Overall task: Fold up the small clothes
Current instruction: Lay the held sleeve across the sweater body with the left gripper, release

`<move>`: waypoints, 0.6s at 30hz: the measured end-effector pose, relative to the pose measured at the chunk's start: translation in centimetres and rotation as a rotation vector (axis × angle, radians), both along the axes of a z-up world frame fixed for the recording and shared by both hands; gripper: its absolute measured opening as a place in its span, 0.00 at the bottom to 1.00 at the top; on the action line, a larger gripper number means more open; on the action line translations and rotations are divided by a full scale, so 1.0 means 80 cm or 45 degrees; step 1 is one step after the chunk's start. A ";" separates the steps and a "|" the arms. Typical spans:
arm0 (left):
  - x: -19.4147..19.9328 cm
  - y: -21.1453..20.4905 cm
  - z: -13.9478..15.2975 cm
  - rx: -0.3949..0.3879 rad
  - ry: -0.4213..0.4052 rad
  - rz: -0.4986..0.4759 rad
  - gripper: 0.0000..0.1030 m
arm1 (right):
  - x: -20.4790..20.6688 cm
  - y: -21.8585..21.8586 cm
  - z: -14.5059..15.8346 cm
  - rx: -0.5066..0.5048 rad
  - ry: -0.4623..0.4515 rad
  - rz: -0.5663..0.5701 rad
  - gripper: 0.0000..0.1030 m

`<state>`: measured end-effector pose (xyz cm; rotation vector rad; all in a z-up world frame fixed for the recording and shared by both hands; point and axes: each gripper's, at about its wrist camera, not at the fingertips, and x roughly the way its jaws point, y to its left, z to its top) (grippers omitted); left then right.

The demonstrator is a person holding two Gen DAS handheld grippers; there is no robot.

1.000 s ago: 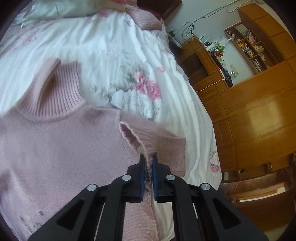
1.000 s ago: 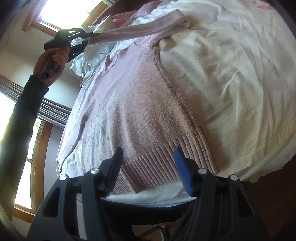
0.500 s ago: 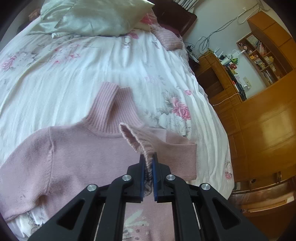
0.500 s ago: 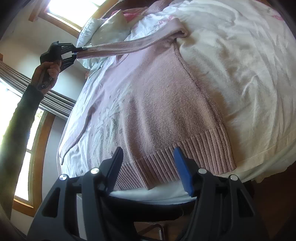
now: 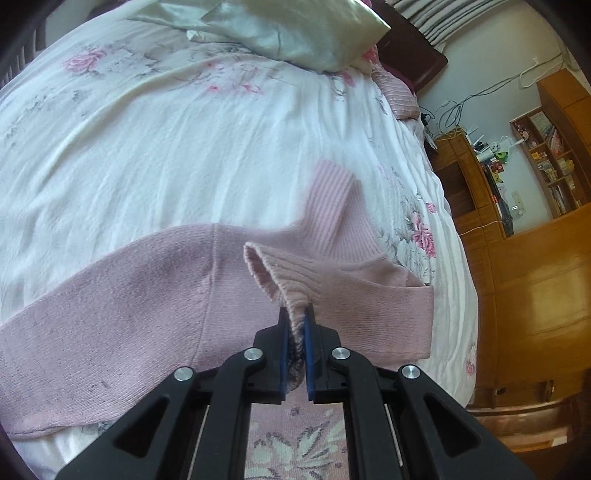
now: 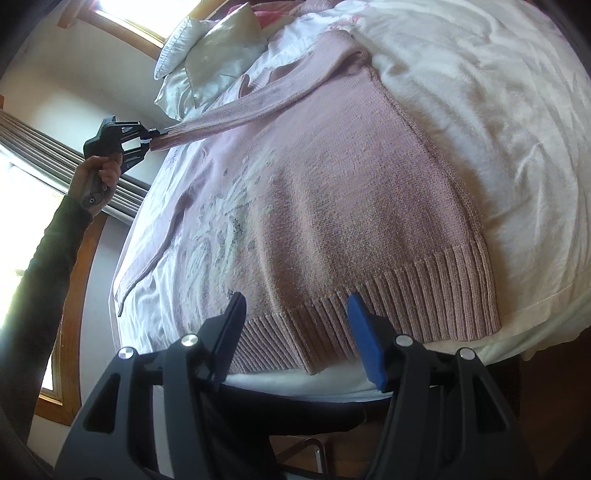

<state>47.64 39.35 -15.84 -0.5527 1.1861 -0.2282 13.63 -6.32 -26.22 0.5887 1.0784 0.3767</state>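
A pink knitted sweater [image 6: 351, 192] lies spread front-up on a bed [image 6: 498, 110] covered with a white flowered sheet, its ribbed hem [image 6: 388, 306] at the near edge of the mattress.

The left gripper [image 5: 296, 317] has its jaws pressed together on the ribbed cuff [image 5: 273, 273] of one sleeve, so the cuff stands up in a loop just beyond the blue pads [image 5: 283, 343]. Behind it the left wrist view shows the ribbed turtleneck collar [image 5: 328, 206] lying flat toward the far side, the other sleeve stretching off to the left, a pale satin pillow [image 5: 295, 33] at the head of the bed, and wooden cabinets with open shelves [image 5: 546, 147] holding books and small items on the right.

The right wrist view shows what that camera cannot: the held sleeve [image 6: 258, 96] drawn taut and lifted across the sweater's body, out to the left gripper [image 6: 147, 142], gripped by a hand [image 6: 98, 177] in a dark sleeve, with a window behind. The right gripper [image 6: 295, 314] hovers over the hem with its jaws wide apart, holding nothing.
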 end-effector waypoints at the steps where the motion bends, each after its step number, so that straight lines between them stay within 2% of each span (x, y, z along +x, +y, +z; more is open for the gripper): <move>1: -0.001 0.007 -0.005 -0.003 0.005 0.007 0.06 | 0.000 0.003 0.000 -0.002 0.001 0.002 0.56; 8: -0.011 0.042 -0.034 -0.031 0.046 0.039 0.06 | 0.004 0.020 -0.004 -0.014 0.015 0.020 0.56; 15: -0.008 0.065 -0.088 -0.029 0.122 0.067 0.06 | 0.006 0.038 -0.004 -0.014 0.027 0.034 0.56; 18: -0.007 0.067 -0.113 0.003 0.147 0.065 0.07 | 0.006 0.041 -0.007 -0.017 0.039 0.033 0.56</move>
